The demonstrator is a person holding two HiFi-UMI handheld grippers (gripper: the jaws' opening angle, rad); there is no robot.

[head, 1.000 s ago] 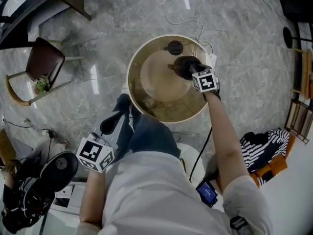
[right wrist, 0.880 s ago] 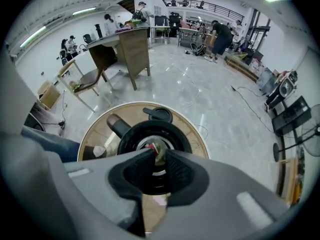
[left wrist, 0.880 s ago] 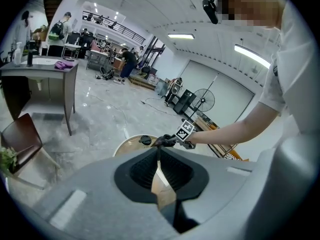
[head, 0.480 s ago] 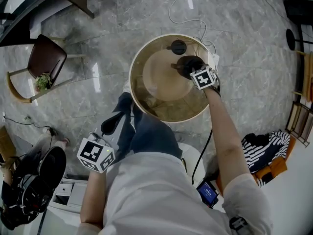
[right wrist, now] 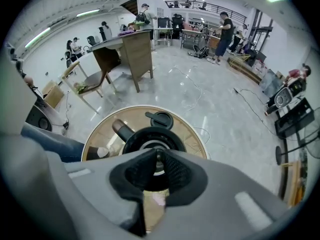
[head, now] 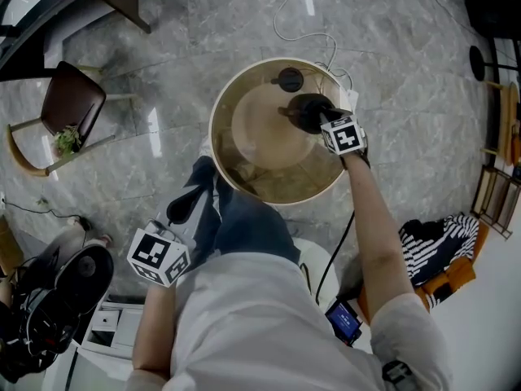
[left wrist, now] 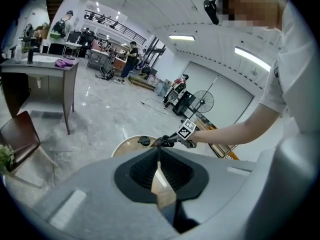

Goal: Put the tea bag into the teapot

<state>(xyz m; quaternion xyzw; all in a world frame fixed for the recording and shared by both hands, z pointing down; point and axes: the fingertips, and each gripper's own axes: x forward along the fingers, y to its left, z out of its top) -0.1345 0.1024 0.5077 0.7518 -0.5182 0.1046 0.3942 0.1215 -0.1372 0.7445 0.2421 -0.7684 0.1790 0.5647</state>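
Observation:
A black teapot stands open on a round wooden table, and its lid lies just beyond it. My right gripper hangs right above the pot's mouth. Its jaws are closing and the tips almost touch, with nothing plainly between them. A small pale pink bit shows low in the gap, but I cannot tell what it is. No tea bag is clearly visible anywhere. My left gripper is held back beside the person's lap, jaws together and empty, looking towards the table.
A brown chair stands on the marble floor to the left. A thin white cable trails beyond the table. A striped cloth lies at the right, and black gear sits at the lower left.
The right gripper stays over the teapot with only a slight wobble. The left gripper has not moved.

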